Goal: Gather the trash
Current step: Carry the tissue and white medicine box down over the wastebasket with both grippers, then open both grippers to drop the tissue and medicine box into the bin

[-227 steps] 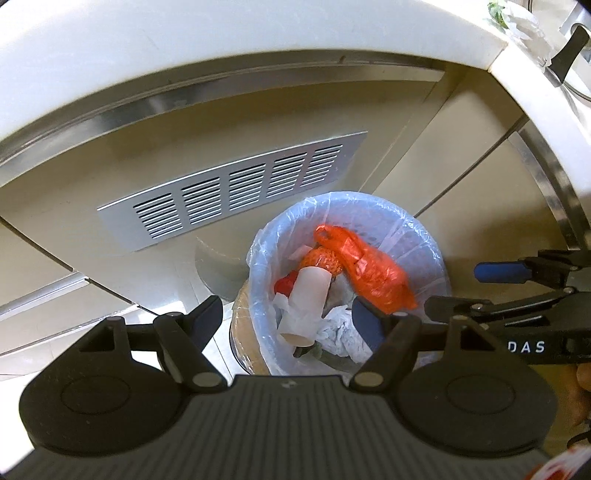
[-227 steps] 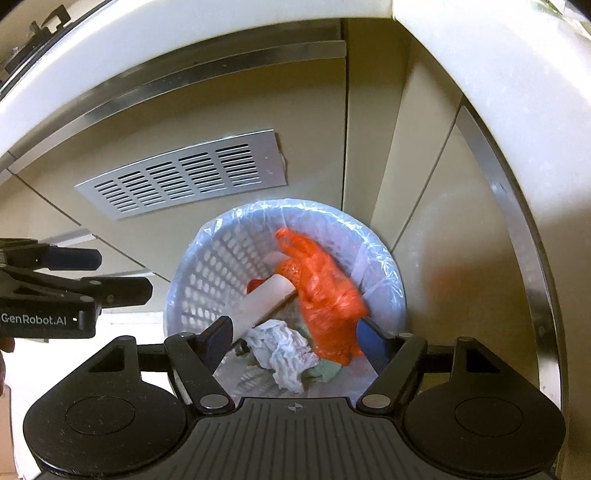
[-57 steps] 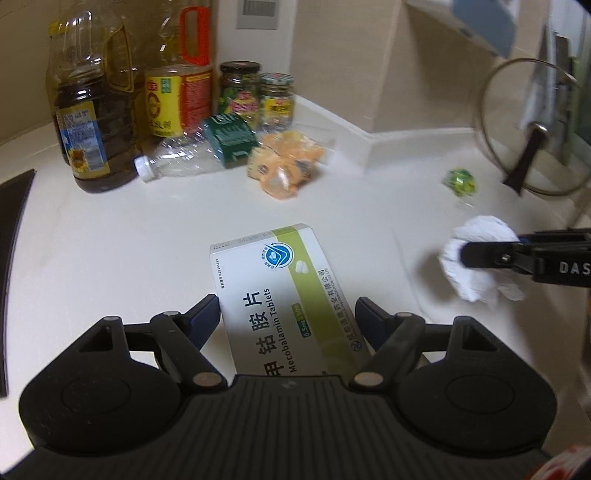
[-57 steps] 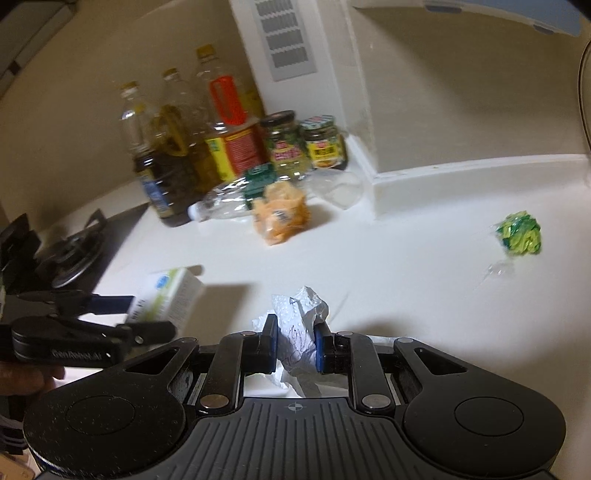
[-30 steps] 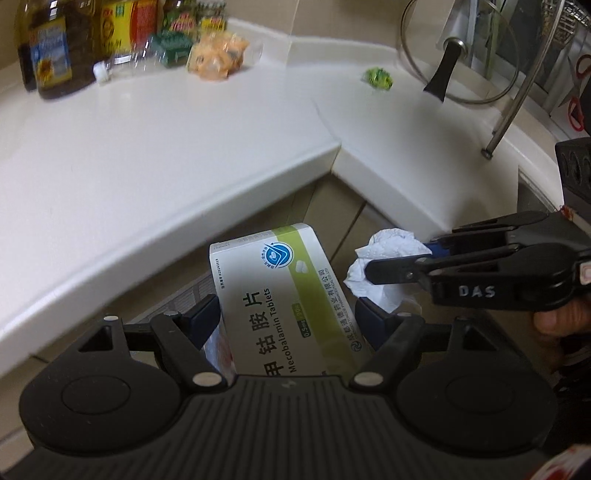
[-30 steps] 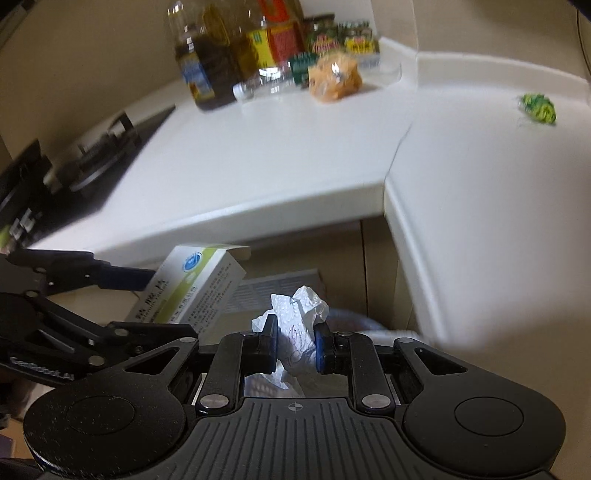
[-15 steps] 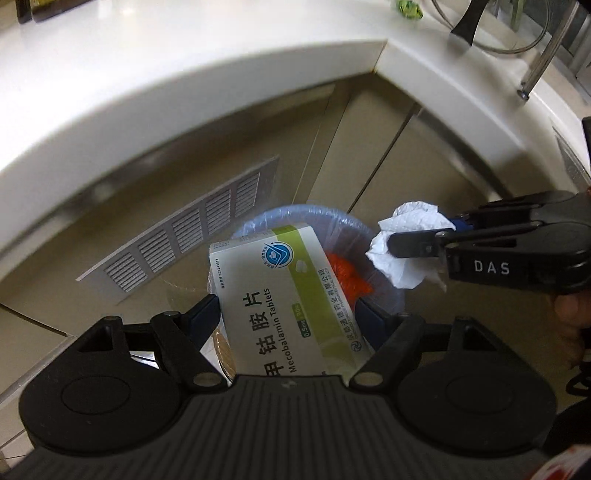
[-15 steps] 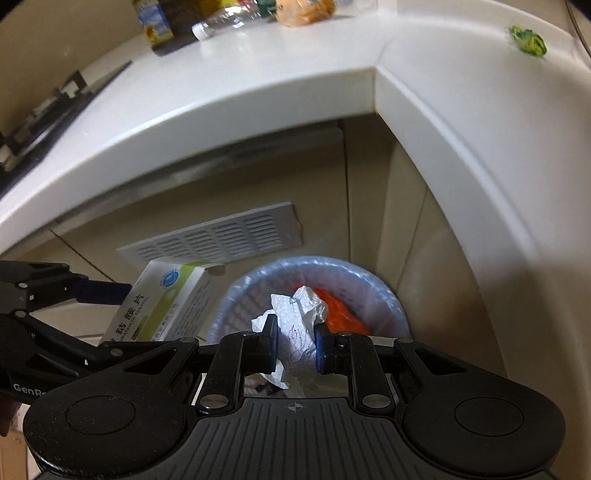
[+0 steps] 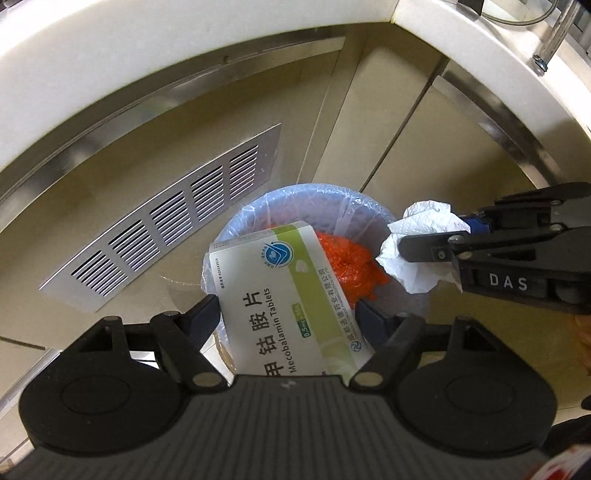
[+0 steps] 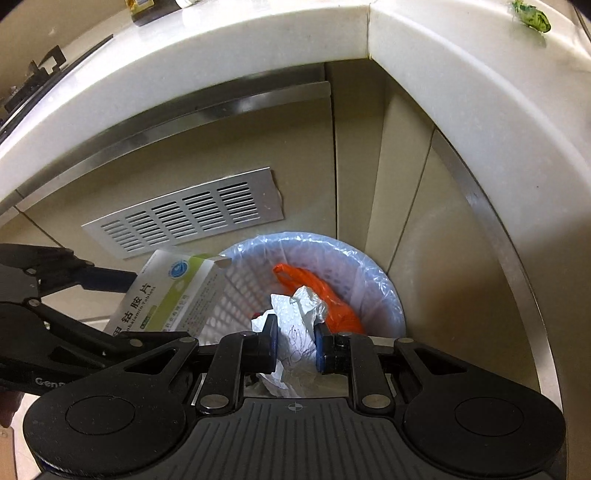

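Note:
My left gripper (image 9: 286,306) is shut on a white and green tablet box (image 9: 284,295), held over the left side of the lined waste basket (image 9: 332,195). The box also shows in the right wrist view (image 10: 166,291). My right gripper (image 10: 294,341) is shut on a crumpled white tissue (image 10: 295,332), held over the basket (image 10: 373,266). The tissue shows in the left wrist view (image 9: 421,240) over the basket's right rim. An orange plastic bag (image 9: 347,258) lies inside the basket.
The basket stands on the floor in the corner below the white counter edge (image 10: 221,62). A metal vent grille (image 9: 166,232) is on the cabinet base behind it. A green wrapper (image 10: 532,13) lies on the counter top.
Both grippers came off the counter and moved down over the basket, still holding the box and the tissue. The basket now looks closer than half a second ago.

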A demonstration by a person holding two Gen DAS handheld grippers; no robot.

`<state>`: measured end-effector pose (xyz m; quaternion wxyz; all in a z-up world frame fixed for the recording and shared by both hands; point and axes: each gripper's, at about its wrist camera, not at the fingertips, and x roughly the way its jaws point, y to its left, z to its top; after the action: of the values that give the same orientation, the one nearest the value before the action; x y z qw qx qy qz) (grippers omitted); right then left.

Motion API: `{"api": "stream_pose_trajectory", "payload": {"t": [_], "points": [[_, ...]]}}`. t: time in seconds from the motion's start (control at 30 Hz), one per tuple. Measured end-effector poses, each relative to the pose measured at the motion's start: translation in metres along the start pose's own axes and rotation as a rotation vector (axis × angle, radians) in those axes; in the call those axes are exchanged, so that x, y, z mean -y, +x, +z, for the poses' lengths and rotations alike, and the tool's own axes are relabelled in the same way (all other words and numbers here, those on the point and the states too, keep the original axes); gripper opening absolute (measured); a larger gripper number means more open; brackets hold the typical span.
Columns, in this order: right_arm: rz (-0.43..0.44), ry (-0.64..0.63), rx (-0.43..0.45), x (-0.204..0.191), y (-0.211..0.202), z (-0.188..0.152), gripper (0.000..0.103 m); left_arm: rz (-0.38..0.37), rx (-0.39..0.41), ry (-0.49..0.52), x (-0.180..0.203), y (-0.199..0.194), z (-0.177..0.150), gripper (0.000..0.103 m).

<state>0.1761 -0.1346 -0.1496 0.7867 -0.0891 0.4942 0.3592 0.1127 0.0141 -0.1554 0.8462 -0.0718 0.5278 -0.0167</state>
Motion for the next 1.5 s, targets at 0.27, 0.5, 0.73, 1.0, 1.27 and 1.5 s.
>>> {"api": "stream_pose_trajectory", "payload": {"t": [0.27,0.5,0.73,1.0,1.27,1.5], "points": [[-0.009,-0.003,-0.008,0.000,0.005,0.002,0.019,-0.006,-0.013,0.019,0.001,0.011,0.004,0.078],[-0.017,0.006,-0.008,0.003,0.006,0.007,0.019,-0.014,0.003,0.023,0.001,0.009,0.005,0.079],[-0.021,0.017,-0.010,0.004,0.007,0.009,0.019,0.002,0.024,0.051,0.002,0.008,0.005,0.092],[0.007,0.010,-0.004,-0.003,0.007,0.008,0.019,0.019,0.006,0.022,-0.004,-0.003,-0.005,0.092],[0.036,0.001,0.007,-0.010,0.008,0.007,0.019,0.042,-0.007,-0.018,-0.011,-0.007,-0.013,0.092],[0.053,0.028,0.017,-0.009,0.008,0.007,0.075,0.054,0.001,-0.038,-0.013,-0.008,-0.016,0.092]]}}
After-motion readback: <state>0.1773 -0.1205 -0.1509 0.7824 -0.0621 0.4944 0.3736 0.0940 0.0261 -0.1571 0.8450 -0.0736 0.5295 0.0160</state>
